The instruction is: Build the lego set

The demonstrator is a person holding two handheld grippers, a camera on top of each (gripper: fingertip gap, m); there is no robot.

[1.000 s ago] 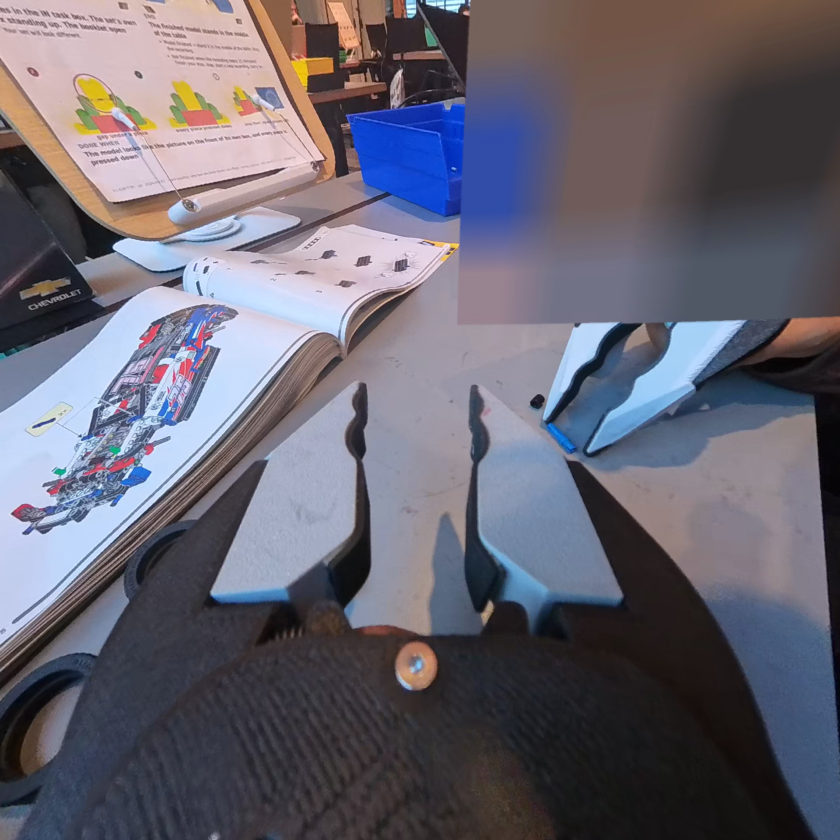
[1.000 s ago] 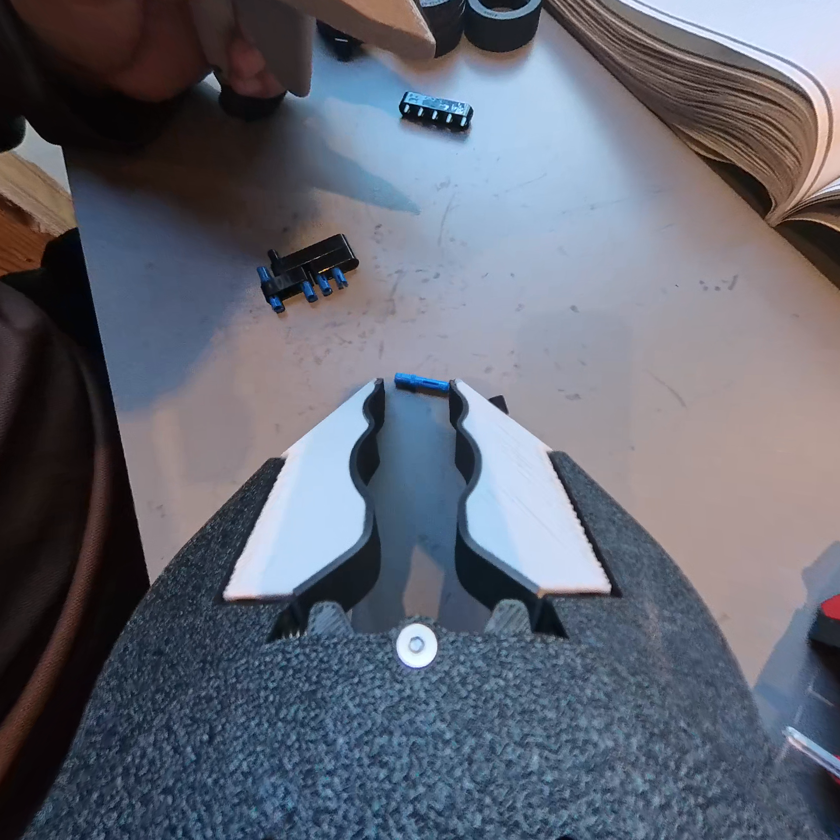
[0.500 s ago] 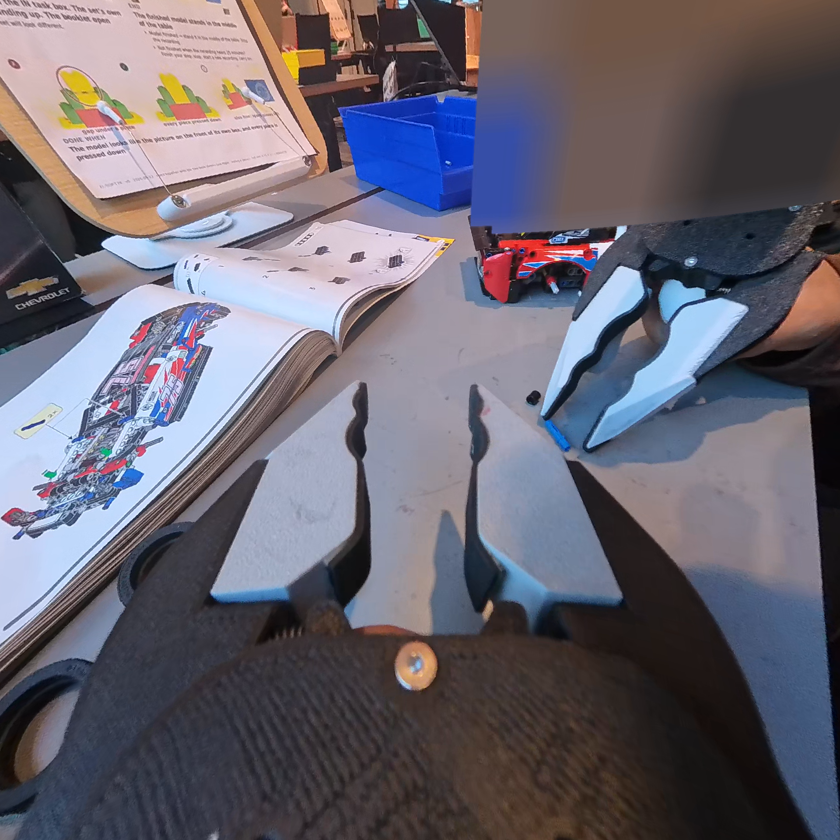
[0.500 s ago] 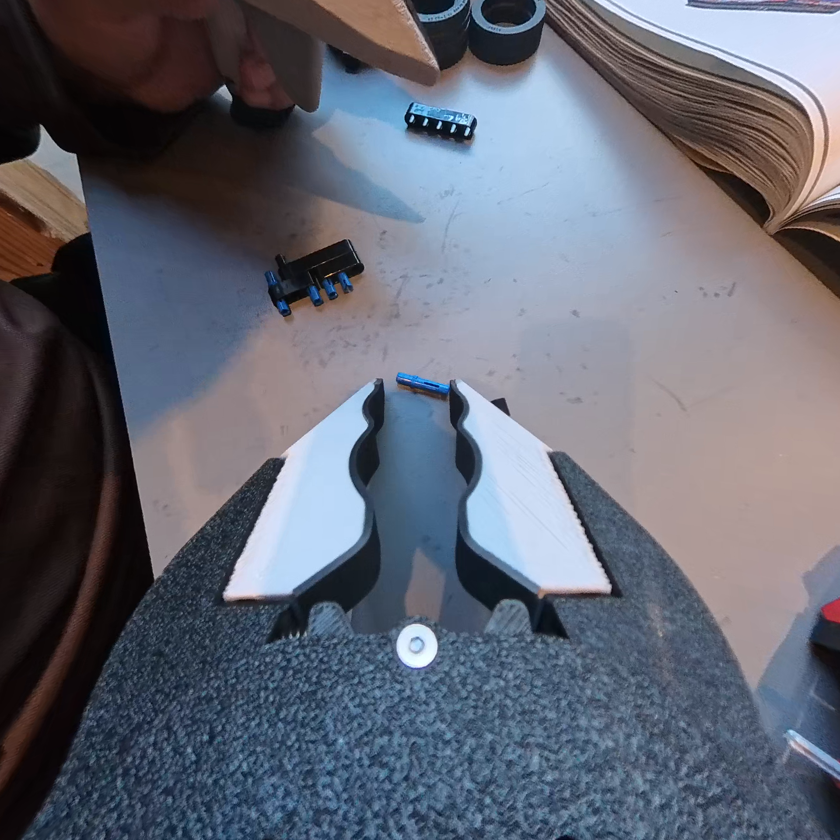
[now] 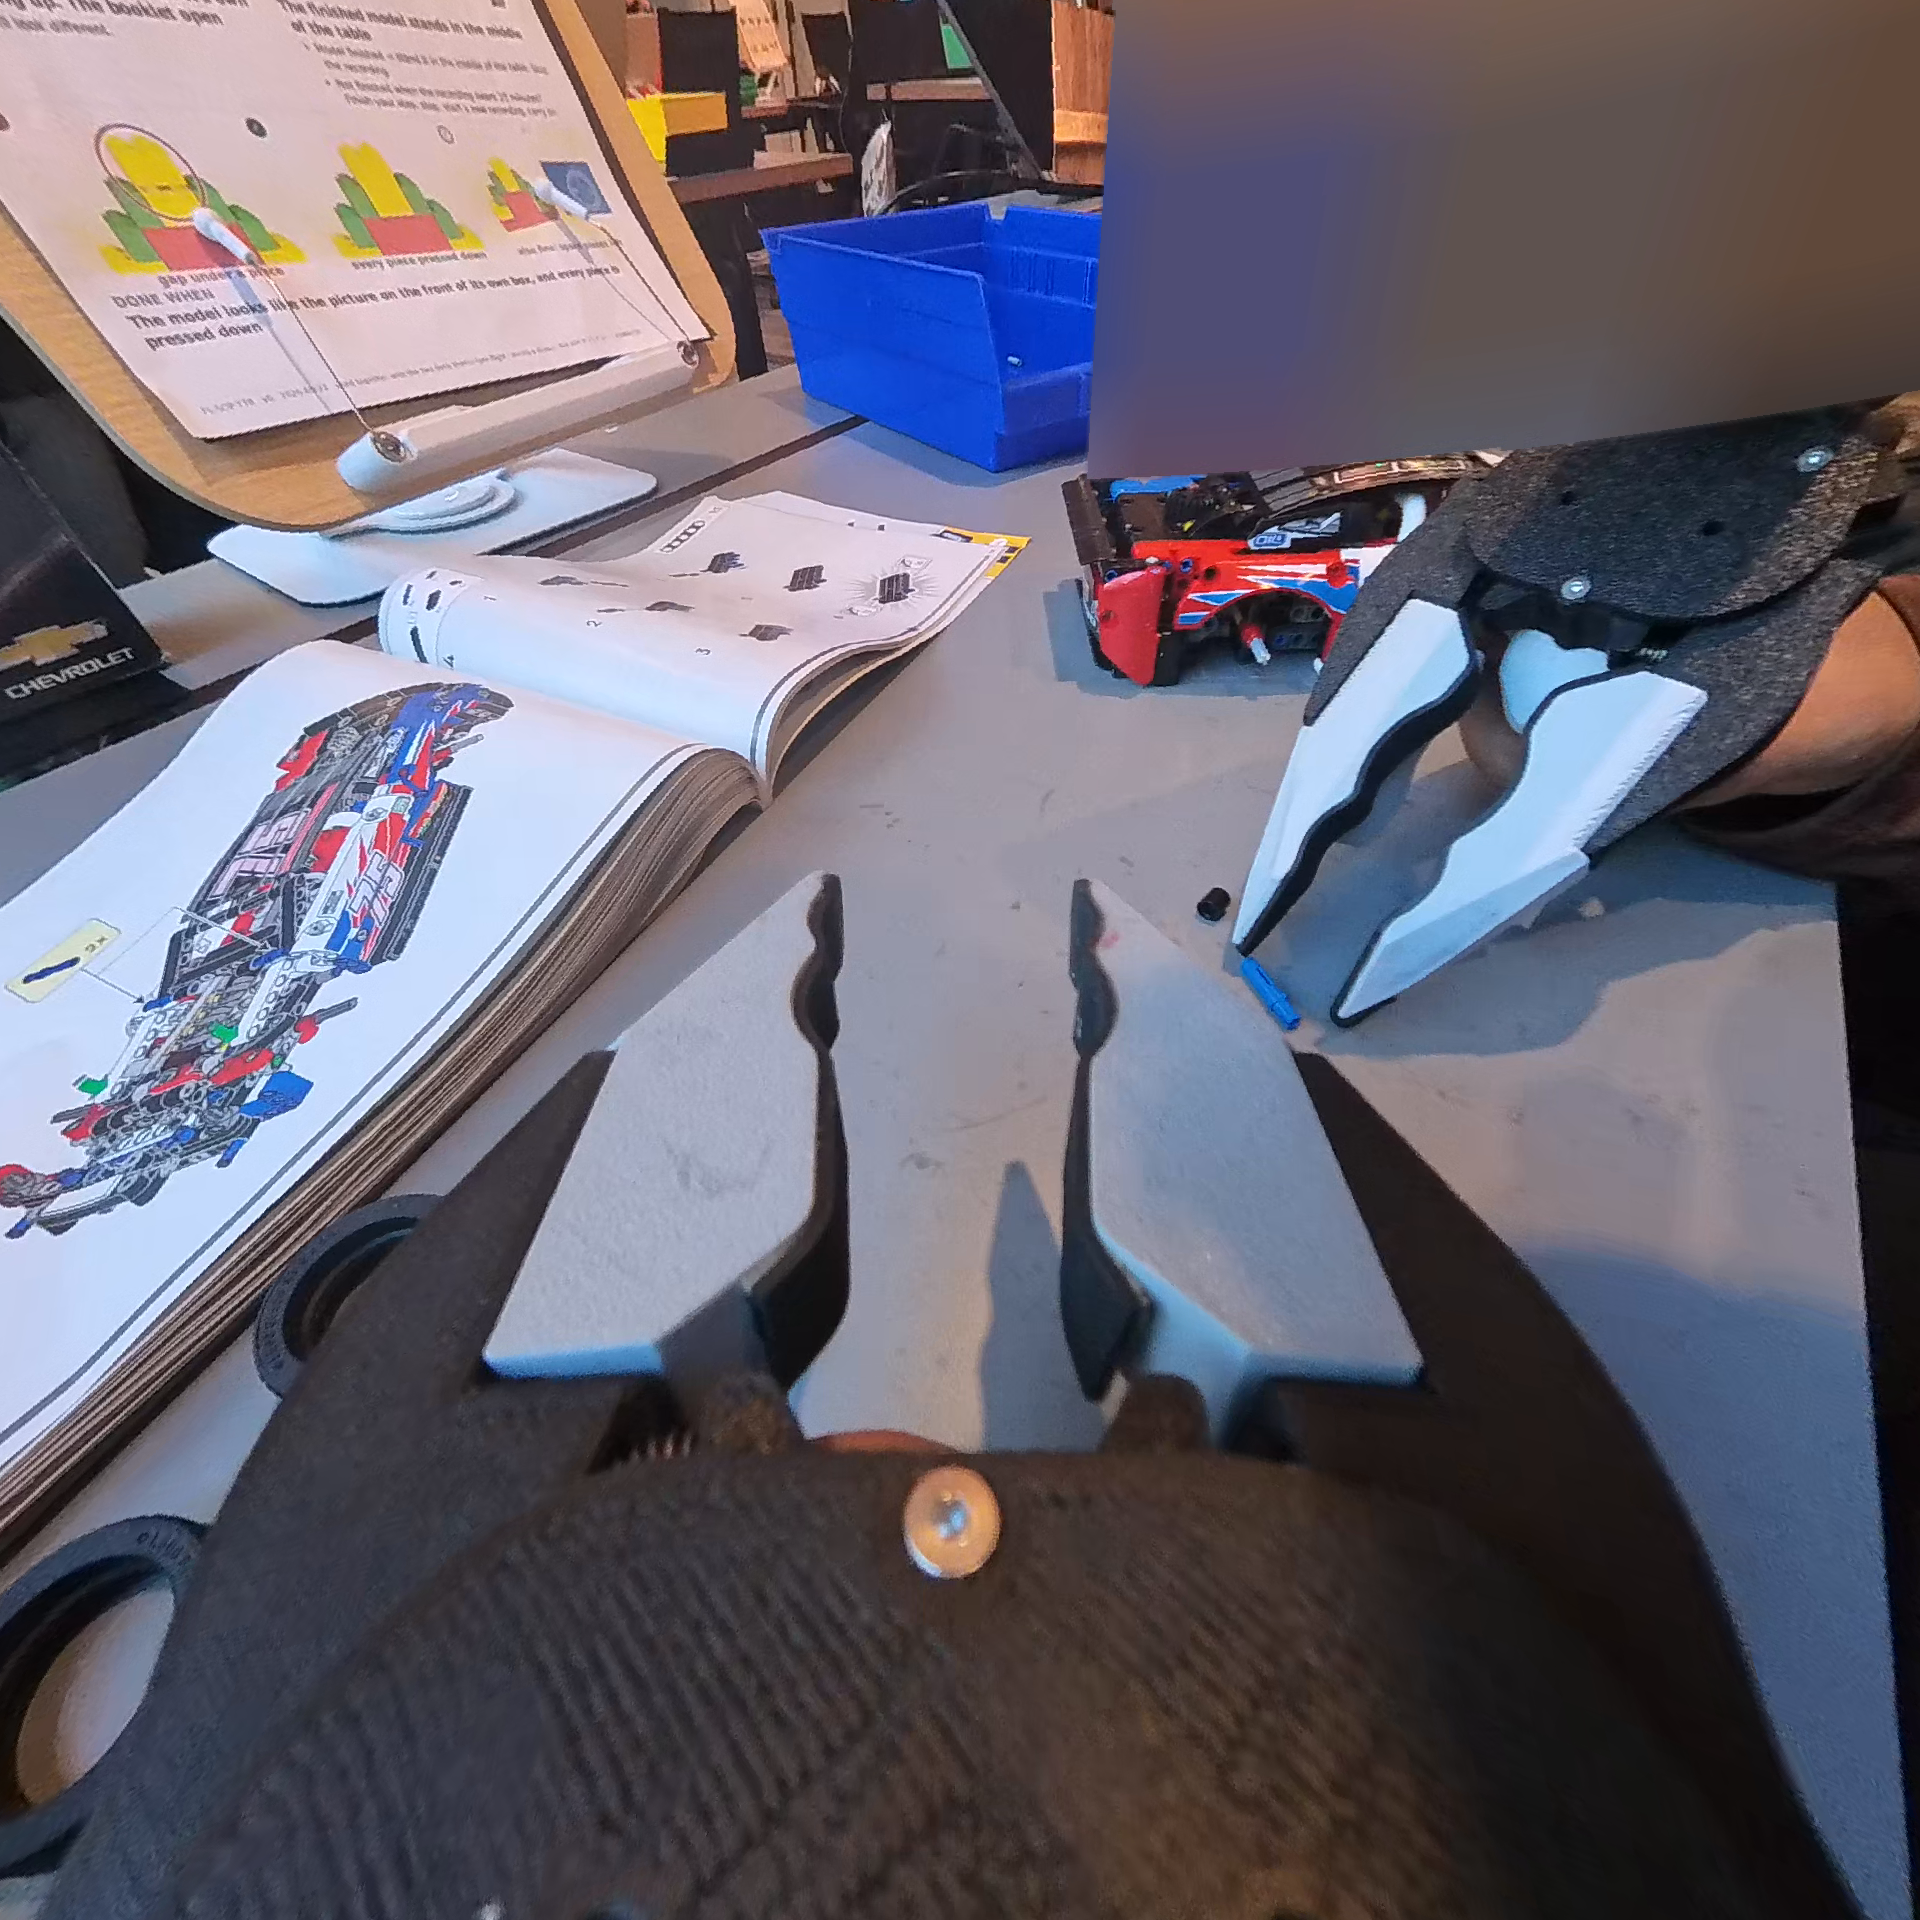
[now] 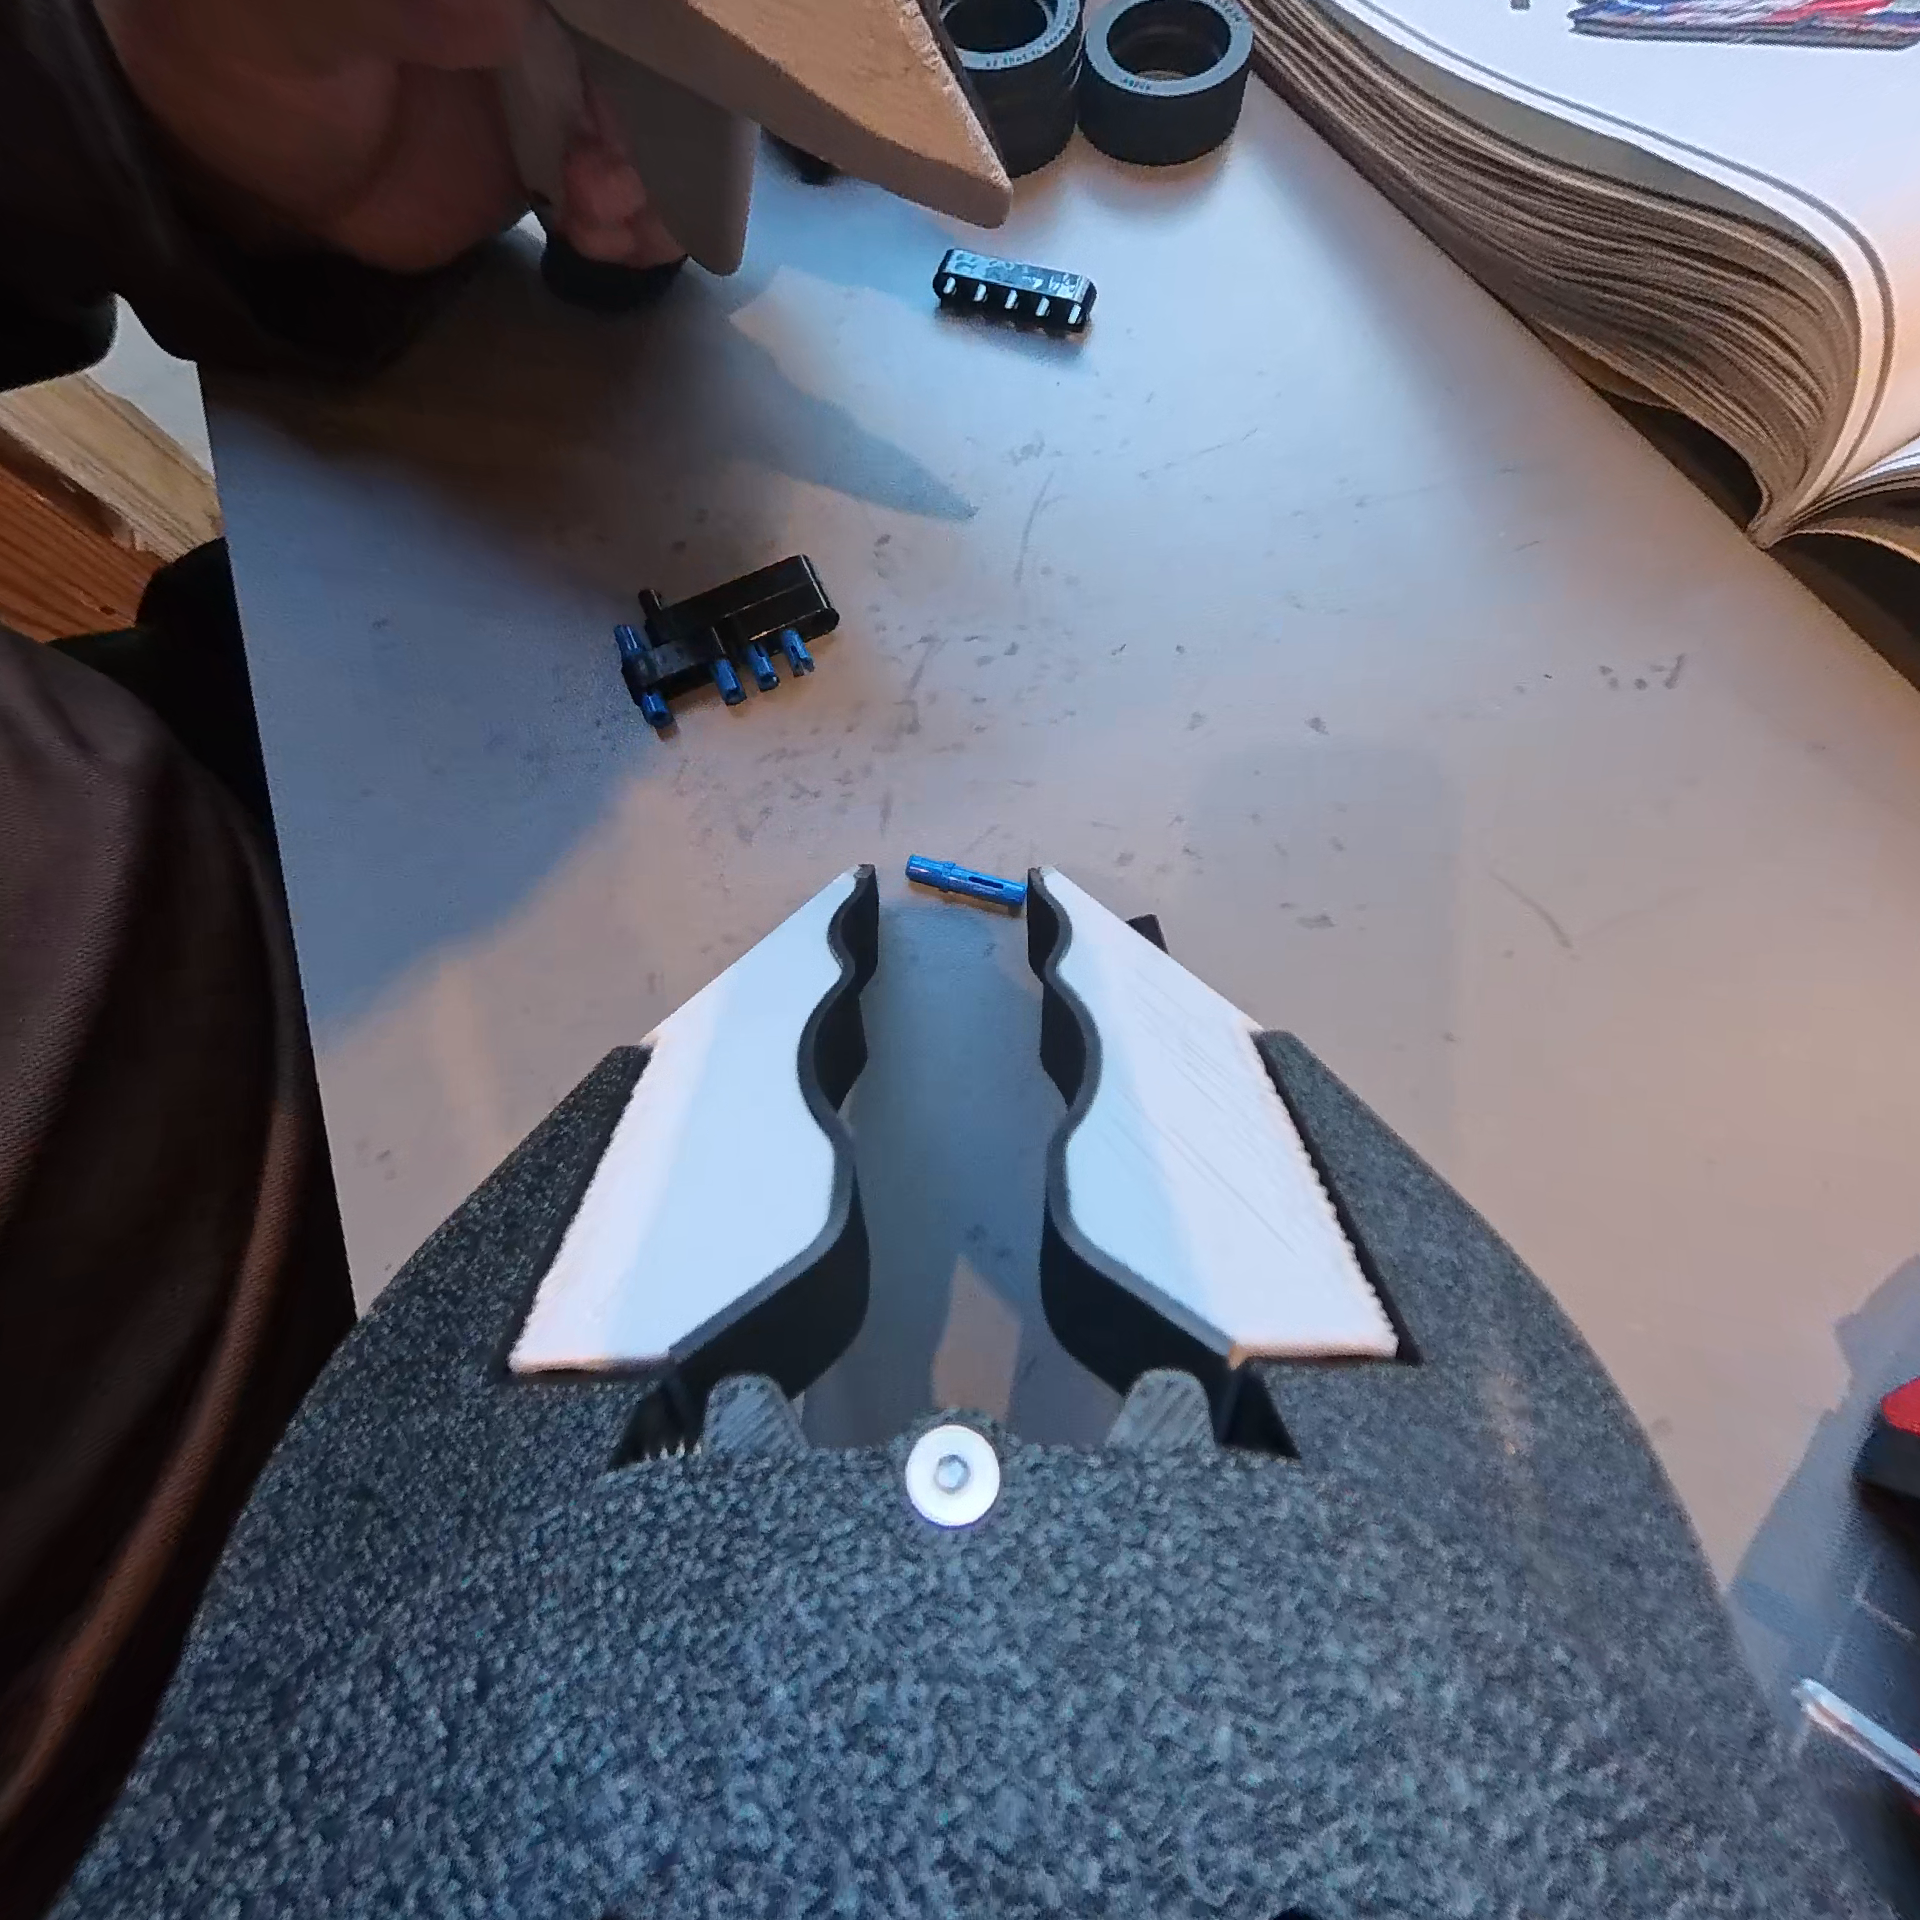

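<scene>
A small blue pin (image 6: 961,881) lies flat on the grey table just beyond the tips of my right gripper (image 6: 951,883), which is open and empty, tips down at the table. In the left wrist view the same pin (image 5: 1270,992) lies between the right gripper's (image 5: 1294,977) tips. My left gripper (image 5: 951,904) is open and empty above bare table. A black beam with several blue pins (image 6: 727,642) and a black five-hole beam (image 6: 1013,291) lie farther off. The partly built red, white and blue car (image 5: 1226,592) stands at the back.
The open instruction booklet (image 5: 343,883) lies on the left. Black tyres (image 6: 1164,78) sit by its edge, also low left in the left wrist view (image 5: 332,1288). A tiny black piece (image 5: 1212,902) lies near the pin. A blue bin (image 5: 935,332) and a board stand (image 5: 364,260) are behind. About 12 cm separates my left fingertips from my right.
The right gripper has tilted up slightly and its jaws have opened a little wider around the pin. The left gripper has barely moved. The pin stays on the table.
</scene>
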